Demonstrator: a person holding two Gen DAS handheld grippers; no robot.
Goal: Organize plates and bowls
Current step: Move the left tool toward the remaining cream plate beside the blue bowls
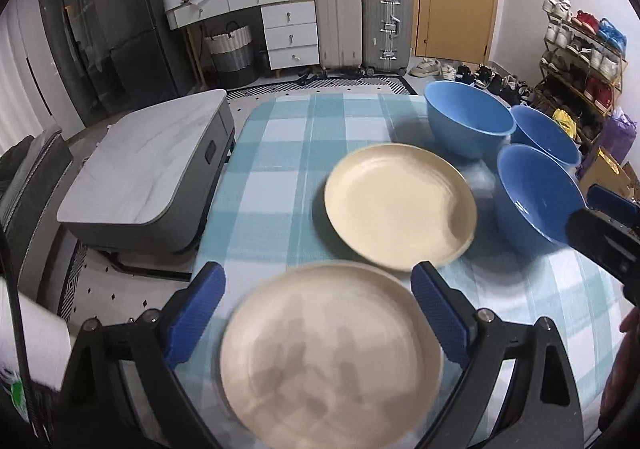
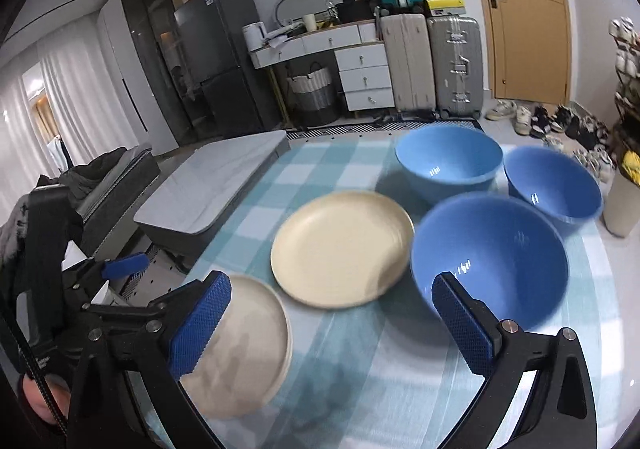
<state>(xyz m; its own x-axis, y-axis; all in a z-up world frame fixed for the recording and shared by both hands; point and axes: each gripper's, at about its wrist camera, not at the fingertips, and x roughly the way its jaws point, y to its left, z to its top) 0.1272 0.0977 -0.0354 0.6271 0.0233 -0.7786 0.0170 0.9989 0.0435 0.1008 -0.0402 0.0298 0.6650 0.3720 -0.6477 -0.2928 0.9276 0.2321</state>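
Crockery lay on a counter covered with a blue-and-white checked cloth: two cream plates and three blue bowls.

Left gripper: jaws were spread wide, one blue pad on each side of the near plate. The near plate sat at 6 o'clock in the left wrist view, blurred. The pads appeared to stand just clear of its rim; contact could not be confirmed.

Right gripper: jaws were spread fully, nothing pinched between them. The right pad stood in front of the nearest bowl, and the left pad overlapped the near plate in the right wrist view. In the left wrist view, part of the right gripper showed at 3 o'clock, beside the nearest bowl.

Positions in the left wrist view:
- Far plate: centre, toward 1 o'clock, flat on the cloth and apart from the near plate.
- Nearest bowl: 3 o'clock, just beside the far plate.
- Middle bowl: 2 o'clock, behind the nearest bowl.
- Far bowl: 1 o'clock, near the far counter edge.

All three bowls stood upright, close together. A grey low table stood at 9 o'clock beyond the counter edge. Suitcases stood at 12 o'clock against the wall.
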